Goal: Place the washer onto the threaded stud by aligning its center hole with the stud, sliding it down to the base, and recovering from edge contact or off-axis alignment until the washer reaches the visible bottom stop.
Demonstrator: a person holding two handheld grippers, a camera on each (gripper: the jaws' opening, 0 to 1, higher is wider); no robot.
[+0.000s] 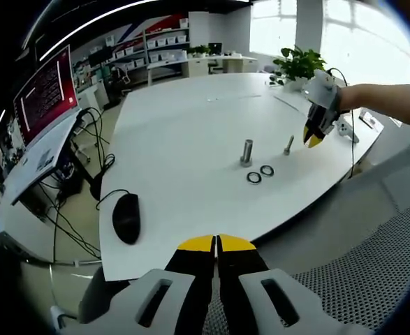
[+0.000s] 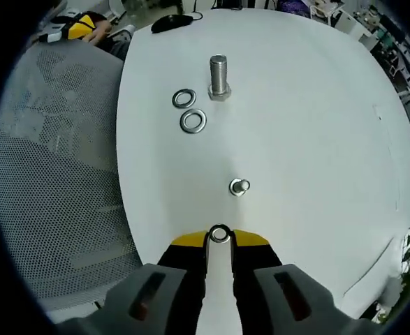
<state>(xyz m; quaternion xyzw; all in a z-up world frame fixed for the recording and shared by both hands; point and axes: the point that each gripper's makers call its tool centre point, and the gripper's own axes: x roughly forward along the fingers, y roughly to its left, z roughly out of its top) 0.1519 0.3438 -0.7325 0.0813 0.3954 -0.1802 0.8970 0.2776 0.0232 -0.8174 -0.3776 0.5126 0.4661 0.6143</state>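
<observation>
Two washers (image 2: pixel 188 109) lie flat on white table (image 2: pixel 309 125), touching each other, just beside tall threaded stud (image 2: pixel 218 77) standing upright on its hex base. Third washer (image 2: pixel 219 234) pinched edge-on at tips of right gripper (image 2: pixel 219 237) — held above table, near smaller upright stud (image 2: pixel 239 186). Left gripper (image 1: pixel 216 243) jaws pressed together, nothing between them, off table edge over mesh chair (image 1: pixel 372 272). Black mouse (image 1: pixel 126 218) near table corner.

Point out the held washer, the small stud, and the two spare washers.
held washer (image 2: pixel 219 234), right gripper view, its ring
small stud (image 2: pixel 239 186), right gripper view, its top
spare washers (image 2: pixel 193 121), right gripper view, nearer one's ring
</observation>
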